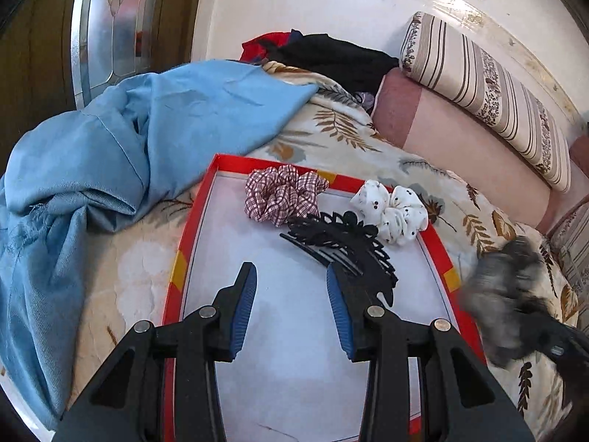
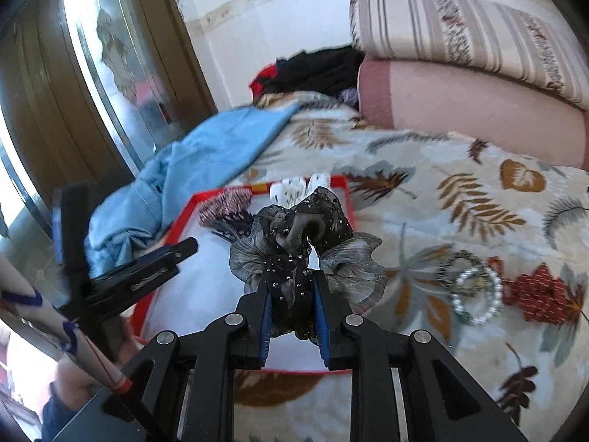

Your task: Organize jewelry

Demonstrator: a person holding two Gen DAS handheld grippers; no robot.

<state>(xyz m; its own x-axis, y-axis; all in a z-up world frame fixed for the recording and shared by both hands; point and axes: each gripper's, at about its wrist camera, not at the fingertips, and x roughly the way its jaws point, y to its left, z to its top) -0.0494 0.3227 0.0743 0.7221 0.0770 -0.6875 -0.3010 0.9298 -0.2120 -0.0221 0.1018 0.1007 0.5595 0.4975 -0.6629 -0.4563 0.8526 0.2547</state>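
Observation:
A red-rimmed box lid (image 1: 191, 228) with a white floor lies on the bed. In it lie a red plaid scrunchie (image 1: 283, 195), a white dotted scrunchie (image 1: 394, 210) and a black hair comb (image 1: 342, 246). My left gripper (image 1: 291, 291) is open and empty over the lid, beside the comb. My right gripper (image 2: 292, 283) is shut on a black-grey organza bow clip (image 2: 298, 243), held above the lid's right edge (image 2: 348, 199); the clip shows blurred in the left wrist view (image 1: 504, 294). Bead bracelets (image 2: 475, 287) and a red hair piece (image 2: 537, 291) lie on the blanket.
A blue cloth (image 1: 121, 154) is bunched left of the lid. Pink and striped pillows (image 1: 478, 84) and dark clothes (image 1: 331, 55) lie at the bed's far end. A glass-panelled wooden door (image 1: 106, 25) stands to the left.

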